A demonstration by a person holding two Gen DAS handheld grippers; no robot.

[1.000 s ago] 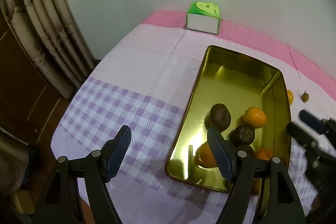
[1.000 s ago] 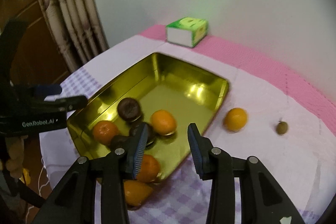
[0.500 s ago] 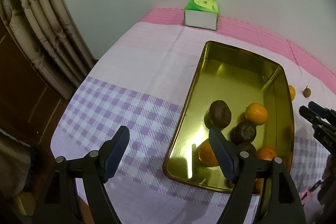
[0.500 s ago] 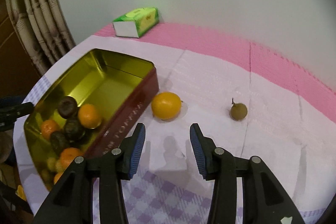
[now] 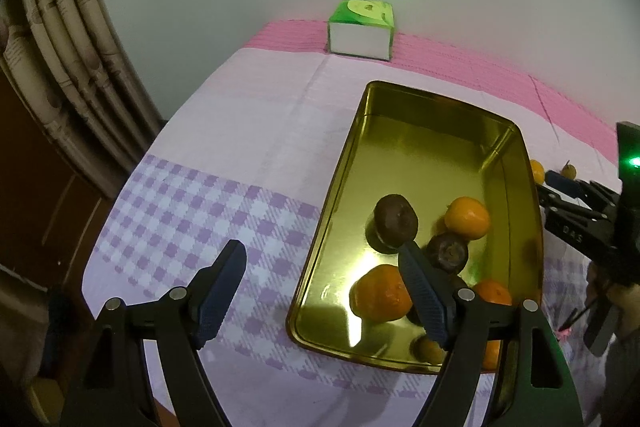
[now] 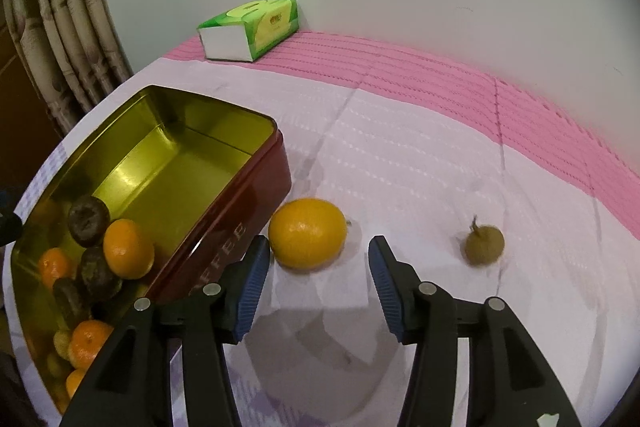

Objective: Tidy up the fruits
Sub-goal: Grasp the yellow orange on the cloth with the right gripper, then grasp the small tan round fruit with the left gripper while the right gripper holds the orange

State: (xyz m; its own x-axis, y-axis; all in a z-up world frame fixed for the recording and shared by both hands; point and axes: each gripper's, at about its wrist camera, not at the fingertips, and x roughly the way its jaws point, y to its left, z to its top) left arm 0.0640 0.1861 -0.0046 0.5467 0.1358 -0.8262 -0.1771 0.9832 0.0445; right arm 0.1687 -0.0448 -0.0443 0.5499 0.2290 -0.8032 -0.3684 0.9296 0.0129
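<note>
A gold-lined red tin (image 6: 224, 131) (image 5: 440, 131) holds several oranges and dark brown fruits at its near end. Outside it an orange (image 6: 307, 233) lies on the cloth by the tin's right wall, with a small brownish-green fruit (image 6: 484, 243) further right. My right gripper (image 6: 318, 259) hovers just short of the orange; its jaws are opening and nothing is between them. My left gripper (image 5: 320, 267) stands open and empty over the tin's left rim, one finger above the fruit inside. In the left wrist view the right gripper (image 5: 560, 187) shows at the right edge.
A green tissue box (image 6: 252, 27) (image 5: 360, 31) stands at the back against the wall. The cloth (image 6: 400, 155) is pink at the back, checked purple in front. A curtain (image 5: 60, 67) hangs at the left, past the table's edge.
My right gripper has swung from above the tin's fruit out to the right, down toward the loose orange, and its jaws have widened. The left gripper has stayed put.
</note>
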